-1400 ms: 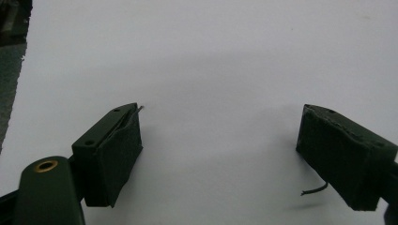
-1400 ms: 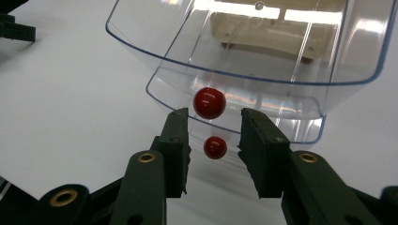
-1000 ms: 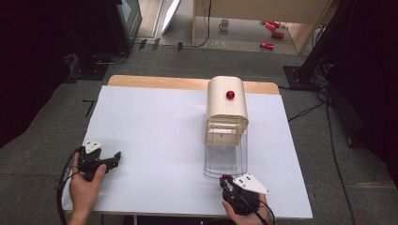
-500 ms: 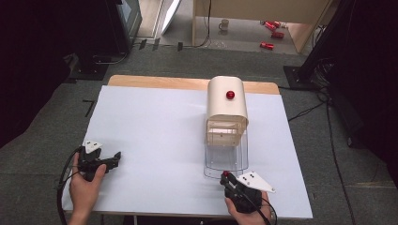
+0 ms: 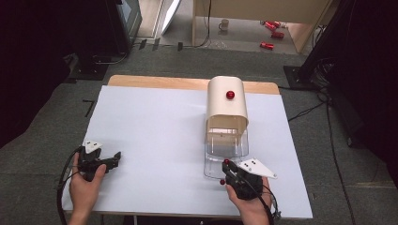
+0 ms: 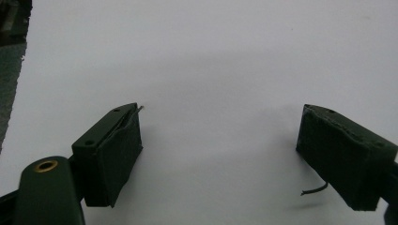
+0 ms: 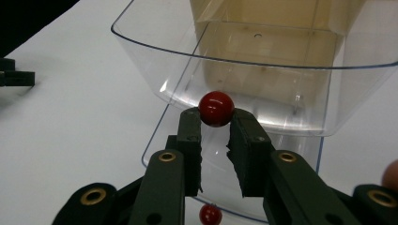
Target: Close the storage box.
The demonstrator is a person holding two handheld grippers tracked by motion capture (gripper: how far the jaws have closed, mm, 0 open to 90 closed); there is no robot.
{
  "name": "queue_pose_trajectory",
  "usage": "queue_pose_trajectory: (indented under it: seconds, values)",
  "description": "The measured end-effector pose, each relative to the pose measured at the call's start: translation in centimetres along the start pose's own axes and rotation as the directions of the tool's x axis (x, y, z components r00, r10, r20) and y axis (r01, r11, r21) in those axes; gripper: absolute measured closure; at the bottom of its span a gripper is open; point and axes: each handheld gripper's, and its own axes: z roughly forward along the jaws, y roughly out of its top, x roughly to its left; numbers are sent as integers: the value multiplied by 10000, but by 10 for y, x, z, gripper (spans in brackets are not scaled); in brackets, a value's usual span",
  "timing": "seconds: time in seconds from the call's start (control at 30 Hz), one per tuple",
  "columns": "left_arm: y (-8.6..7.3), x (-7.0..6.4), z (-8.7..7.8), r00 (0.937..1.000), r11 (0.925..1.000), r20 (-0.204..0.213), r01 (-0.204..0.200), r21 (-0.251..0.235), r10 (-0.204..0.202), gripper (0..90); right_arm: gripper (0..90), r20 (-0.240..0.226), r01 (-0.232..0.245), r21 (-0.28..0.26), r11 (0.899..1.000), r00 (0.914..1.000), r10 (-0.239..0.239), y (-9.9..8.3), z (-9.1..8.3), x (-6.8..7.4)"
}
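Right gripper (image 7: 215, 125) pinches the red ball (image 7: 216, 108) at its very tips by the table's near edge — small, hard, slippery, so grip across its middle. Left gripper (image 6: 220, 154) gapes, empty.

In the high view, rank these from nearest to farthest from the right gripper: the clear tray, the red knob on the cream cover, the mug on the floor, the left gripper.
1. clear tray: directly ahead of the right gripper, at its tips.
2. red knob: on top of the cream cover, farther up the table.
3. left gripper: across the table, near its left edge.
4. mug: on the floor beyond the table.
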Motion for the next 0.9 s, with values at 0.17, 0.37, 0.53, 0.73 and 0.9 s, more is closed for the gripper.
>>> queue_pose_trajectory:
  seconds: [0.17, 0.37, 0.53, 0.73, 0.9]
  values:
    - [0, 0, 0, 10000, 10000, 3, 1, 2, -1, 144, 758, 33, 9, -37, 10000, 10000, -9, 7, 6, -1]
    - [0, 0, 0, 10000, 10000, 5, 2, 5, -2, 144, 759, 74, -40, -121, 9999, 10000, 41, 19, 17, -5]
    - [0, 0, 0, 10000, 10000, 9, 14, 7, -14, 144, 762, 188, -17, -268, 9996, 9998, 22, 30, 22, -8]
    - [0, 0, 0, 10000, 10000, 8, 12, 9, -12, 144, 763, 250, -64, -324, 9995, 9997, 73, 35, 30, -11]
    - [0, 0, 0, 10000, 10000, 7, 9, 10, -9, 144, 763, 285, -78, -389, 9992, 9996, 89, 39, 36, -14]
